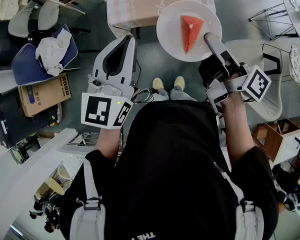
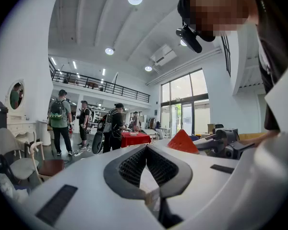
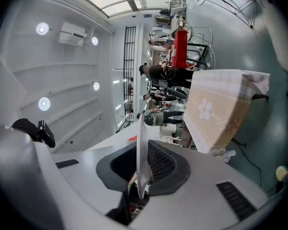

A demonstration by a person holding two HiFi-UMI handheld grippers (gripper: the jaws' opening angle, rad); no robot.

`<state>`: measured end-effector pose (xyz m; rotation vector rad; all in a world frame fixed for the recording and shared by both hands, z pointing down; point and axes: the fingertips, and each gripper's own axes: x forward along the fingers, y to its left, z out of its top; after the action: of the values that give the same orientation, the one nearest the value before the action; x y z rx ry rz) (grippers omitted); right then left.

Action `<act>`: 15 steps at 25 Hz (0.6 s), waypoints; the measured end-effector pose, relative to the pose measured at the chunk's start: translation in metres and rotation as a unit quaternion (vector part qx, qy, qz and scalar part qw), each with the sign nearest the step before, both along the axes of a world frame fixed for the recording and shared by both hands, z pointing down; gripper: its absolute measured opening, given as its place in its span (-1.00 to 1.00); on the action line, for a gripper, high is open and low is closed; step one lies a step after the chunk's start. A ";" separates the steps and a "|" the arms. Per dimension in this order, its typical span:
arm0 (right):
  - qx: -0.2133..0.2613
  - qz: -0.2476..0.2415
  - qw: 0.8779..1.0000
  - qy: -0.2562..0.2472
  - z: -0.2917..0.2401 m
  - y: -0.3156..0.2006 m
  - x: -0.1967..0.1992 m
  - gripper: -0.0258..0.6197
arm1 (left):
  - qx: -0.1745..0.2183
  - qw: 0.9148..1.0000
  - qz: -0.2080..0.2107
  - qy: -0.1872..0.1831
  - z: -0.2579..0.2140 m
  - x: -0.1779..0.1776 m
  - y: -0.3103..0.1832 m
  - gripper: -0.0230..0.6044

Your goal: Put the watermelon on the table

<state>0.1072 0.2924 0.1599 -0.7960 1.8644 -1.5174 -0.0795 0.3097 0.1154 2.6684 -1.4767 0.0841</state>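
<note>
The watermelon [image 1: 190, 31] is seen as a single triangular wedge of red flesh, with its point directed towards the person. It is lying on a round white plate [image 1: 169, 31], a little to the right of the plate's middle. In the left gripper view the watermelon [image 2: 182, 142] appears as a red triangle standing above the plate's level.

The plate is gripped at its near right rim by the right gripper [image 1: 210, 38]. In the right gripper view the plate [image 3: 142, 128] is shown edge-on between the jaws of the right gripper [image 3: 142, 150], which are narrowed onto the thin rim. The plate is held off the floor at the near edge of the bench [image 1: 140, 4], which is covered with a pale checked cloth bearing a flower print [image 3: 221, 109].

The left gripper [image 1: 126, 41] is held beside the plate. Its jaws are brought together at the tips, and nothing is held between them [image 2: 147, 150].
</note>
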 end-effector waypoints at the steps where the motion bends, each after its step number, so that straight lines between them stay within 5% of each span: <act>1: 0.000 0.000 1.000 0.002 -0.001 0.001 0.002 -0.79 | -0.001 1.000 -0.002 0.000 -0.001 0.001 0.001 -0.89; 15: -0.010 0.000 1.000 -0.007 0.005 0.008 0.035 -0.78 | 0.002 1.000 -0.015 0.005 -0.014 0.030 0.001 -0.89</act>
<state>0.1422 0.3000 0.1649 -0.7942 1.8418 -1.5394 -0.0499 0.3110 0.1012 2.6444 -1.5148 0.0646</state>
